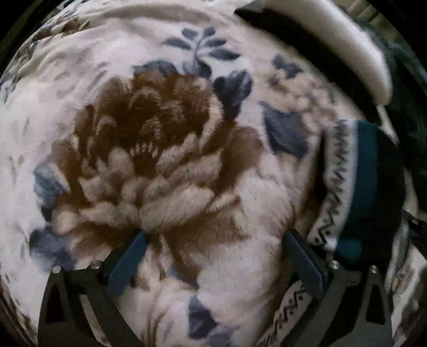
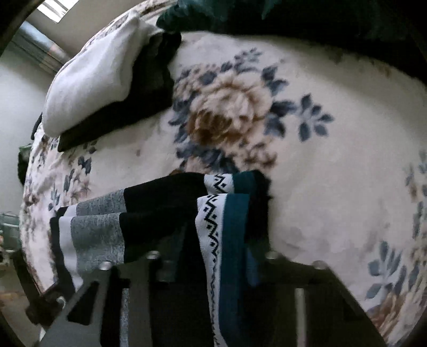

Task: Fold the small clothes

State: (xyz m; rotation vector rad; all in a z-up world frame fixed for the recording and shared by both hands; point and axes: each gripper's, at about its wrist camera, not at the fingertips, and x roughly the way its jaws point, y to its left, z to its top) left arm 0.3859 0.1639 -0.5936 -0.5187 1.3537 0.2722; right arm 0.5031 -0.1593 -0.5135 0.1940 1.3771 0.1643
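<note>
A pair of patterned socks (image 2: 160, 202), banded black, grey, white zigzag and teal, lies folded over itself on the floral blanket (image 2: 320, 160). One end of it drapes down between the fingers of my right gripper (image 2: 213, 248), which is shut on it from above. In the left wrist view the same socks (image 1: 339, 181) rise at the right edge, just outside my right-hand finger. My left gripper (image 1: 215, 235) is wide open over the brown flower of the blanket (image 1: 160, 133), with nothing between its blue pads (image 1: 128, 261).
A folded white cloth (image 2: 93, 80) rests on a folded black cloth (image 2: 149, 88) at the far left of the bed. A dark green garment (image 2: 240, 16) lies along the far edge. The bed ends at the left, beside a pale wall.
</note>
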